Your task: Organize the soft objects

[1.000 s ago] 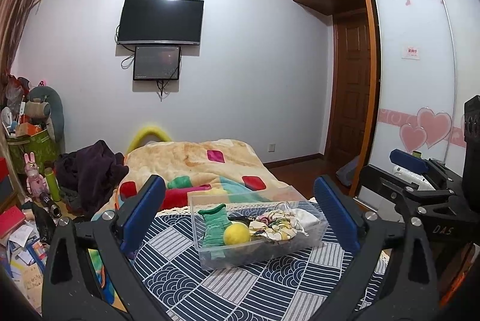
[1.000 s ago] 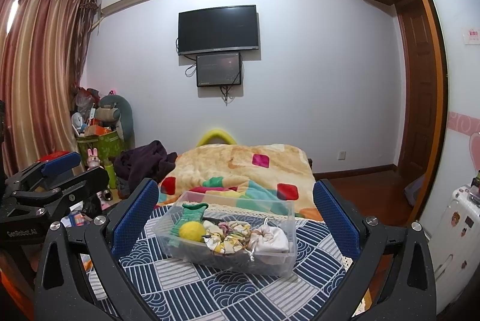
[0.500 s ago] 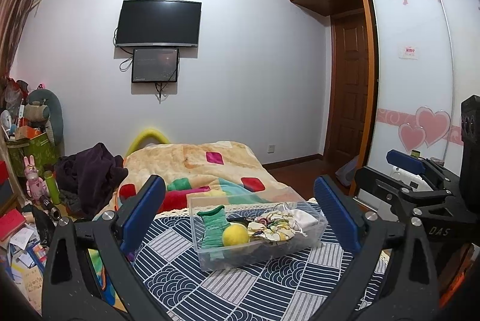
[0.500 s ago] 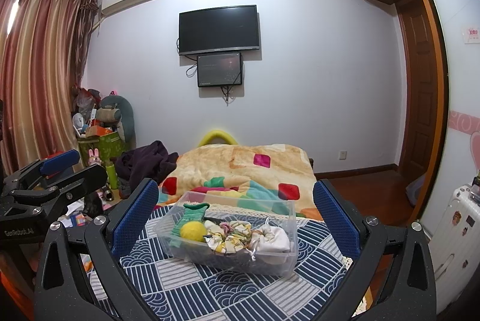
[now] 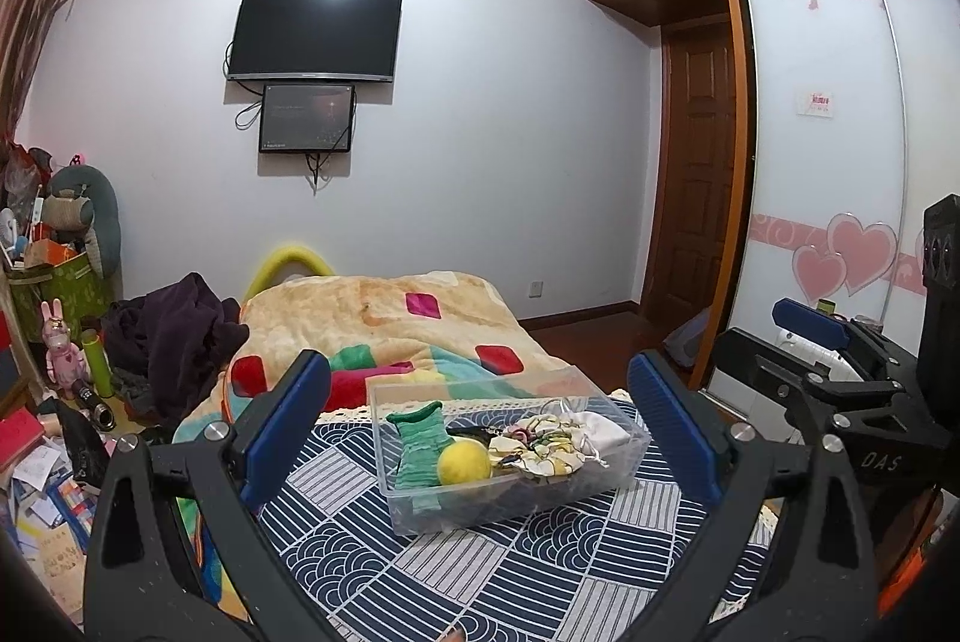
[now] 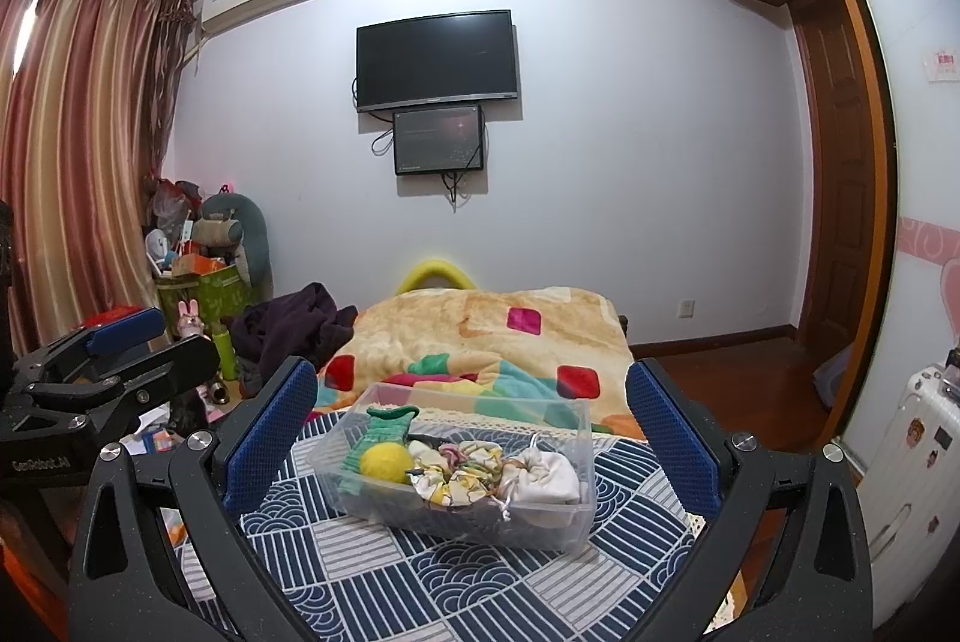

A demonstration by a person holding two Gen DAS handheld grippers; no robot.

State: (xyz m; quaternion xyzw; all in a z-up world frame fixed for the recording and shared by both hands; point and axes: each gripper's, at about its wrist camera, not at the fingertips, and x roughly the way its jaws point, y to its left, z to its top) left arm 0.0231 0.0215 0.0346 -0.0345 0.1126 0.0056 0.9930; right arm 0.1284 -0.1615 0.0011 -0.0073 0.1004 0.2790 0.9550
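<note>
A clear plastic box (image 5: 630, 468) (image 6: 576, 420) stands on a navy patterned cloth (image 5: 456, 564) (image 6: 372, 570). In it lie a green knitted sock (image 5: 420, 441) (image 6: 384, 426), a yellow ball (image 5: 463, 465) (image 6: 385, 463), floral scrunchies (image 5: 537, 447) (image 6: 462, 474) and a white drawstring pouch (image 5: 600, 432) (image 6: 549, 477). My left gripper (image 5: 480, 423) is open and empty, held back from the box. My right gripper (image 6: 471, 432) is open and empty, also short of the box. Each gripper shows at the edge of the other's view.
A bed with an orange patchwork blanket (image 5: 384, 312) (image 6: 498, 330) lies behind the cloth. Dark clothes (image 5: 174, 336) and toy clutter (image 5: 54, 282) sit at left. A wardrobe with heart stickers (image 5: 840, 222) and a white suitcase (image 6: 924, 468) stand at right.
Both views have shifted only slightly; the box sits marginally lower in the left wrist view. Both grippers stay open and empty.
</note>
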